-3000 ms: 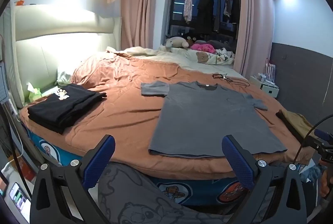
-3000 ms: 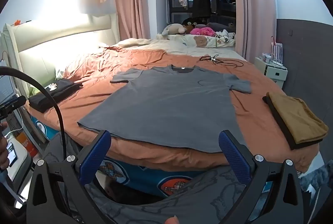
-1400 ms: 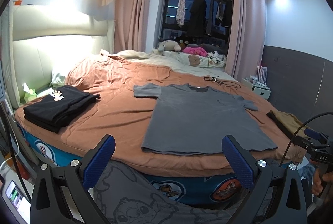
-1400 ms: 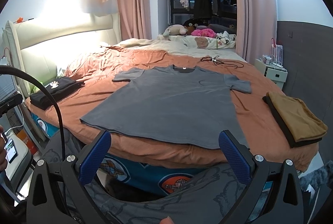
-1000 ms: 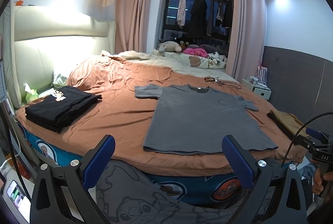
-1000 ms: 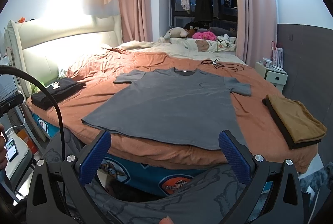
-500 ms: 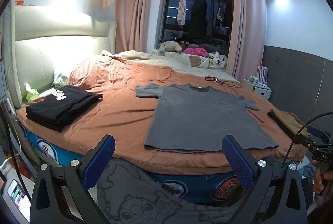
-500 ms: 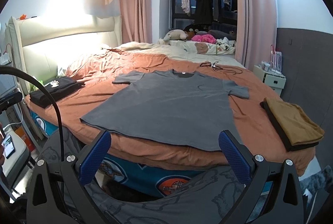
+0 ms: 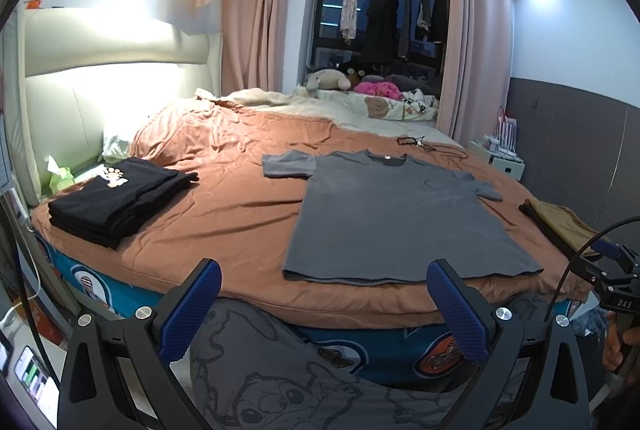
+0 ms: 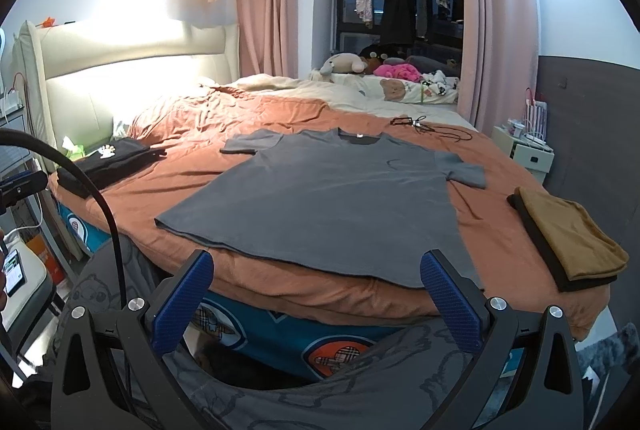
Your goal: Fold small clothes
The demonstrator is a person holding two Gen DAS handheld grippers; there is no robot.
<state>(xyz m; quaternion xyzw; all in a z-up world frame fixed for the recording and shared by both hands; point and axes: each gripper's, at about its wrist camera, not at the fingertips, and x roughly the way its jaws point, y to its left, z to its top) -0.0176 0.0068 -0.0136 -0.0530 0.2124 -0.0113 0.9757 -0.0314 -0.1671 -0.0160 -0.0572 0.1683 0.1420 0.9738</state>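
Grey T-shirt point(image 10: 320, 198) lies flat on the bed point(image 10: 280, 118), ready for folding; I hold left tool point(image 9: 320, 298) and right tool point(image 10: 316, 294) wide open, empty.

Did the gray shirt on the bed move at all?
No. The gray shirt lies flat on the brown cover, its collar the same way from the black cable; only the cameras shifted slightly.
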